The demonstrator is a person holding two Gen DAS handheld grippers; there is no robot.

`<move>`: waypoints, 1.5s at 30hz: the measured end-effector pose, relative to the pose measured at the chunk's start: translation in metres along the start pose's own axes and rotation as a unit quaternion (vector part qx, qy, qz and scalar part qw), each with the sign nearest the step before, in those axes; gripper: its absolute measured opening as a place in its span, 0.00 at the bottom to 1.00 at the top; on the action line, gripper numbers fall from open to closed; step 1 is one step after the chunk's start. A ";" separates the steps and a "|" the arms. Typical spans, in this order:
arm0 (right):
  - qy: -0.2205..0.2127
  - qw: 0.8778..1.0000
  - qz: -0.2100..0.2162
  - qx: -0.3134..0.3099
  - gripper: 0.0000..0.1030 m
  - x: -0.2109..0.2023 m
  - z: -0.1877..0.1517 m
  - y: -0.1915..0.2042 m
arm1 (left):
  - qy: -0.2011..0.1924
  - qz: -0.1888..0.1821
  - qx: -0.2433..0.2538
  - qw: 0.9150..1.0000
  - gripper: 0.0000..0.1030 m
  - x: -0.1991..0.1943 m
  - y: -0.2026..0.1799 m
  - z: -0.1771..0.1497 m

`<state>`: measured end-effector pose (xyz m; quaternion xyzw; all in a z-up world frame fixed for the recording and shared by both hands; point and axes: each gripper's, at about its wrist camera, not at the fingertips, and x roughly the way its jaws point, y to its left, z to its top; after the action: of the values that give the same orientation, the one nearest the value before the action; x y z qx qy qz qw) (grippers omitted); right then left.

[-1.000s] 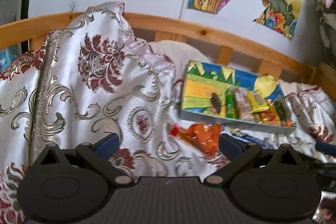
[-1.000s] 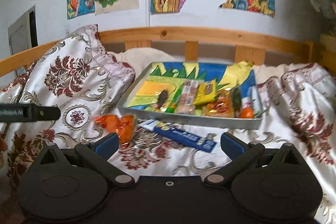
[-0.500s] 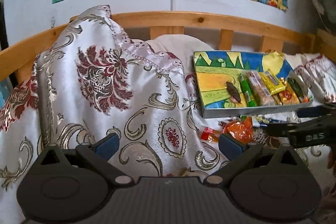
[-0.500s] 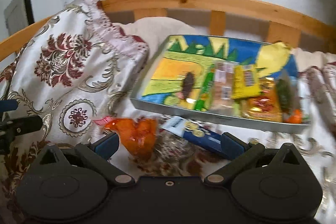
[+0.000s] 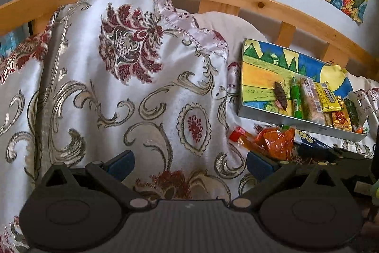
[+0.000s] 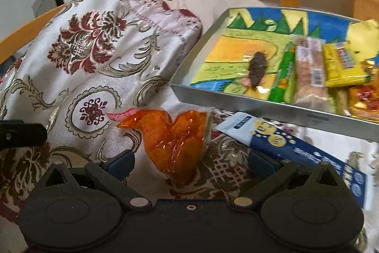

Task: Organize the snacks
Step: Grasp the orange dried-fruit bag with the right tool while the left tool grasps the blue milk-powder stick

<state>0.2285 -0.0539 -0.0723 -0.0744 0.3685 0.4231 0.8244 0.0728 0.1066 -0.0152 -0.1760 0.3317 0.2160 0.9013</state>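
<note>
Right wrist view: right gripper, jaws spread, empty, low over orange snack packet. Packet lies on floral bedspread, just in front of metal tray; blue-and-white snack box beside packet, also before tray. Tray holds several wrapped snacks. Left gripper, jaws spread, empty, left of tray.

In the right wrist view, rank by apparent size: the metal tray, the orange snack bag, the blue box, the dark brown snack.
1. metal tray
2. blue box and orange snack bag: look alike; the box is partly hidden
3. dark brown snack
</note>
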 end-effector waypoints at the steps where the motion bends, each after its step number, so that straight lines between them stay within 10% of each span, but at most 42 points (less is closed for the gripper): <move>1: -0.004 1.000 0.007 0.000 0.95 0.002 -0.001 0.000 | 0.000 0.002 0.002 1.000 0.99 0.001 -0.002 0.001; 13: -0.024 0.999 0.031 0.006 0.51 0.010 0.003 -0.005 | 0.016 -0.007 -0.014 1.000 0.99 0.023 -0.016 0.004; 33: -0.018 0.995 -0.027 0.099 0.51 -0.089 -0.021 -0.083 | 0.033 -0.088 0.055 0.994 0.99 0.061 -0.081 0.003; 45: -0.076 0.984 -0.079 0.140 0.51 -0.125 -0.019 -0.118 | 0.048 -0.201 0.201 0.957 0.99 0.080 -0.152 0.004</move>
<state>0.2603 -0.2169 -0.0246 0.0455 0.3534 0.3049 0.8832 0.2066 0.0014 -0.0397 -0.0643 0.3692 -0.0500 0.9258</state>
